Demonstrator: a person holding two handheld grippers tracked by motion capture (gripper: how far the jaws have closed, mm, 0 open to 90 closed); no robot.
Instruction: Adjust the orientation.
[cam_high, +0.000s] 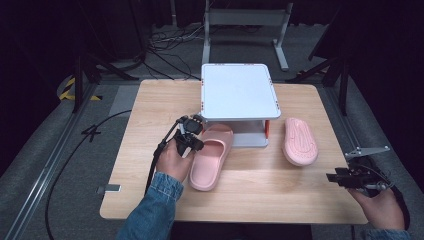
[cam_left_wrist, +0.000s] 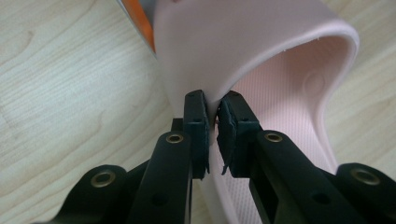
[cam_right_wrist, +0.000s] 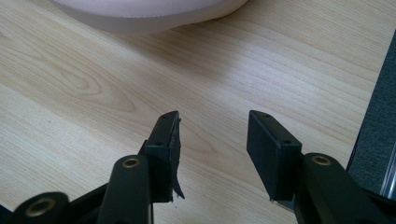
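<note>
At the left of the wooden table (cam_high: 150, 195), the left gripper (cam_high: 196, 143) pinches the strap edge of a pink foam slipper (cam_high: 210, 160), jaws clamped tight on the thin, smooth band. The slipper lies sole down, long axis running away from the person, toe tucked under a white two-tier shelf (cam_high: 239, 92). Further right, a second pink slipper (cam_high: 299, 141) lies sole up, showing its grooved tread. At the far right edge, the right gripper (cam_high: 332, 177) has its jaws half parted, holding nothing.
</note>
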